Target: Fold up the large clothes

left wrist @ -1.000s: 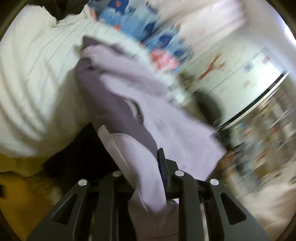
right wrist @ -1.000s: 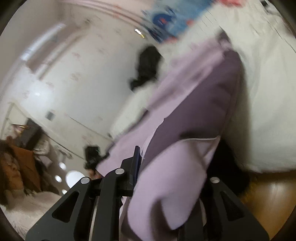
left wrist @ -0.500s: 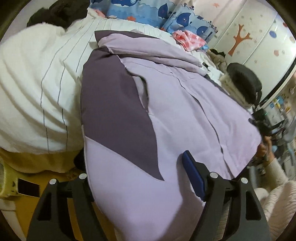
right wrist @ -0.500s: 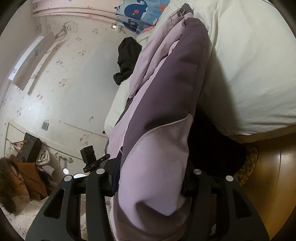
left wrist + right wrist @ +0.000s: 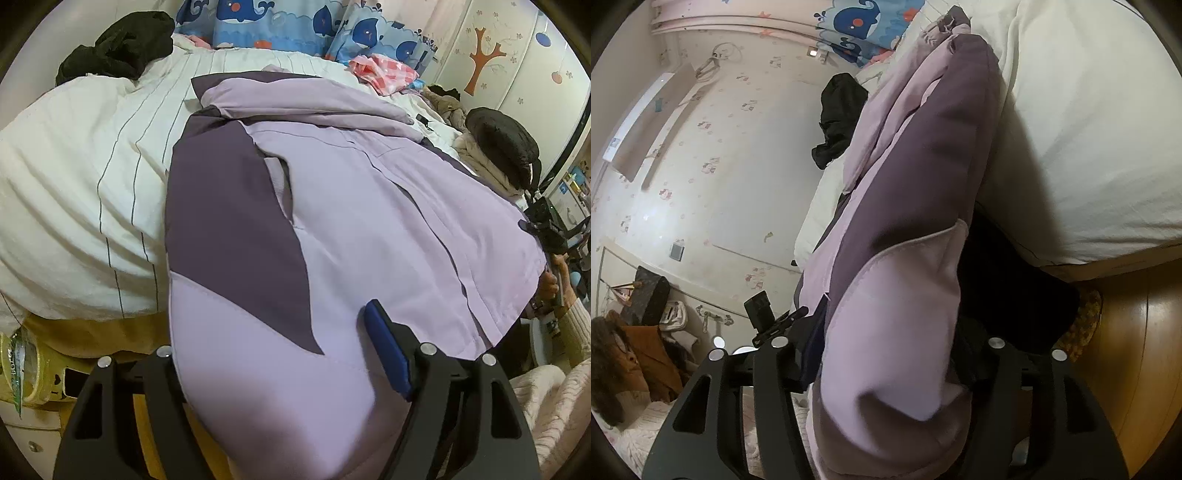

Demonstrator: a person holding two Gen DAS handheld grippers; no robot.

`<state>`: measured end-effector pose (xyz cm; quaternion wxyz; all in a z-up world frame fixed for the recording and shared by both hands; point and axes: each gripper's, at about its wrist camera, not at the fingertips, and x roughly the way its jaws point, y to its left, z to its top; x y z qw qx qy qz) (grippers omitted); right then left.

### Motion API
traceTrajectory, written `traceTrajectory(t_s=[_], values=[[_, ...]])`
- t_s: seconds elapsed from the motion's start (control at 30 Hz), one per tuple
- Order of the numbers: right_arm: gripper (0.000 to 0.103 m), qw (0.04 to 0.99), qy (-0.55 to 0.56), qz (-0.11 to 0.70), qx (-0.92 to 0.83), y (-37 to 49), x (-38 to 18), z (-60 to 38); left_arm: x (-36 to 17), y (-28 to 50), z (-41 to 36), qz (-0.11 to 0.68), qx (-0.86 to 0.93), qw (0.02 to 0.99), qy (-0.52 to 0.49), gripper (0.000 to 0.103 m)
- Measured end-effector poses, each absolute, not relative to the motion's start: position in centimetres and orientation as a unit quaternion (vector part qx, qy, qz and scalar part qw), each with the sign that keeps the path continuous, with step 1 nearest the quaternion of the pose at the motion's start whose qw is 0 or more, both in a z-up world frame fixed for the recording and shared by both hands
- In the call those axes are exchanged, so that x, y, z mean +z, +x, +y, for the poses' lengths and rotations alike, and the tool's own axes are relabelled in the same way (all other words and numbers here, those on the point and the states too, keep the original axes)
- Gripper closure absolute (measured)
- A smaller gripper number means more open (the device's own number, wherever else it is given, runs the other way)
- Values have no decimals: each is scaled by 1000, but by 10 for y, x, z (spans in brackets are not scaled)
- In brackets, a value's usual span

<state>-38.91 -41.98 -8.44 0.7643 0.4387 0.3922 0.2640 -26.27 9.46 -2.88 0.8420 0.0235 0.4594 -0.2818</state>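
The jacket [image 5: 362, 206], lilac with dark purple panels, lies spread front-up on the bed [image 5: 74, 177], its hem hanging over the near edge. The left gripper [image 5: 280, 362] stands released, jaws wide, hem cloth lying slack between them. The right gripper [image 5: 886, 354] has its jaws opening; a lilac fold [image 5: 897, 314] hangs between them, apparently no longer pinched. Judgement: laying-out is done. No fold of body or sleeves is evident; folding proper remains
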Motion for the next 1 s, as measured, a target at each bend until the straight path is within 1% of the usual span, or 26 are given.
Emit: traceTrajectory(t_s=[0.1, 0.17, 0.2, 0.23, 0.3, 0.47, 0.5, 0.53, 0.57, 0.6, 0.63, 0.67, 0.77, 0.8, 0.87, 0.9, 1.0], values=[[36, 763, 439, 396, 260, -390, -87, -421, -30, -264, 94, 458, -281, 843, 26, 27], [34, 763, 439, 398, 259, -391, -88, -421, -33, -262, 96, 462, -285, 840, 17, 24], [32, 762, 439, 399, 259, -392, -88, -421, -35, -261, 98, 465, -288, 837, 9, 23], [27, 761, 439, 401, 259, -393, -89, -421, -37, -259, 101, 470, -296, 831, -6, 22], [23, 762, 436, 404, 257, -396, -89, -421, -42, -257, 106, 477, -305, 824, -28, 19], [23, 766, 431, 399, 262, -402, -86, -423, -59, -251, 123, 490, -336, 796, -112, 18], [25, 771, 425, 395, 261, -403, -84, -422, -60, -251, 124, 487, -339, 796, -118, 19], [30, 779, 418, 390, 258, -404, -80, -422, -60, -251, 126, 482, -343, 797, -124, 24], [39, 783, 414, 386, 258, -405, -78, -422, -60, -251, 127, 478, -350, 795, -131, 34], [45, 788, 410, 379, 260, -406, -74, -423, -59, -251, 128, 473, -359, 792, -140, 40], [49, 791, 406, 376, 262, -406, -71, -424, -58, -251, 130, 468, -366, 791, -148, 46], [51, 794, 402, 373, 264, -408, -69, -423, -55, -252, 132, 461, -369, 792, -153, 48], [51, 793, 398, 379, 264, -408, -68, -425, -56, -249, 135, 464, -368, 790, -160, 48], [51, 789, 401, 385, 261, -408, -71, -425, -60, -248, 136, 472, -366, 784, -170, 45], [51, 779, 415, 392, 260, -407, -78, -427, -67, -243, 138, 486, -349, 780, -185, 21], [51, 778, 418, 391, 261, -407, -80, -426, -72, -241, 139, 493, -340, 777, -192, 20], [51, 777, 427, 383, 259, -409, -84, -425, -77, -240, 142, 494, -340, 772, -212, 20]])
